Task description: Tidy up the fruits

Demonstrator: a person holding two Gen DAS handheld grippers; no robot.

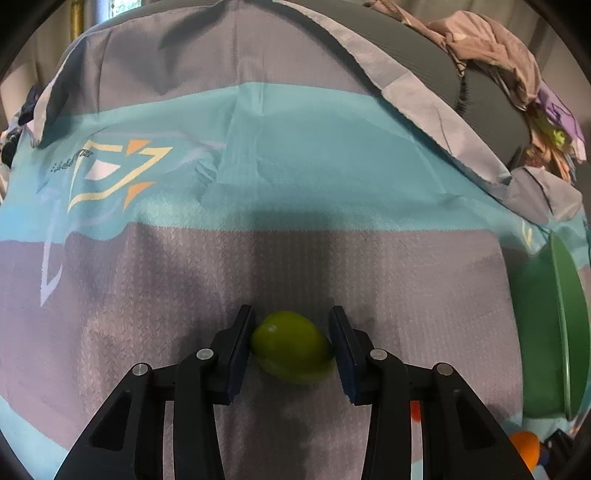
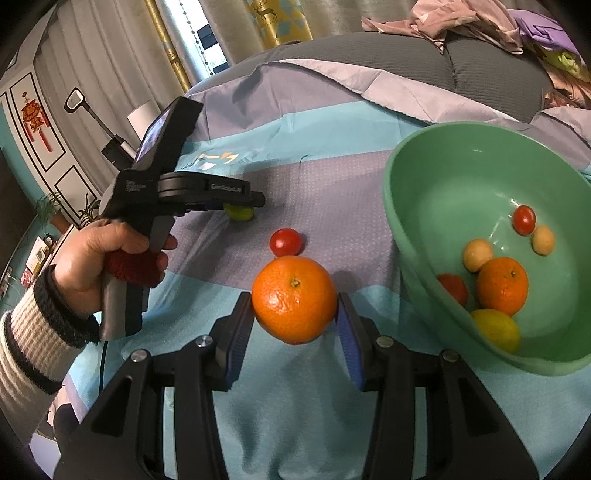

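Note:
My left gripper [image 1: 291, 343] is shut on a small green fruit [image 1: 290, 341], low over the striped cloth; the same gripper [image 2: 240, 206] and fruit [image 2: 240, 213] show at the left of the right wrist view. My right gripper [image 2: 295, 314] is shut on an orange [image 2: 294, 298], held above the cloth, left of a green bowl [image 2: 402, 221]. The bowl holds an orange [image 2: 501, 284], a yellow-green fruit [image 2: 496, 328], two pale round fruits and two red ones. A red cherry tomato [image 2: 285, 242] lies on the cloth beyond the held orange.
The cloth [image 1: 295, 166] covers a grey sofa-like surface with crumpled clothes [image 2: 461, 22] at the back right. The bowl's rim [image 1: 565, 332] stands at the right of the left wrist view, with an orange fruit [image 1: 526, 448] low at the right.

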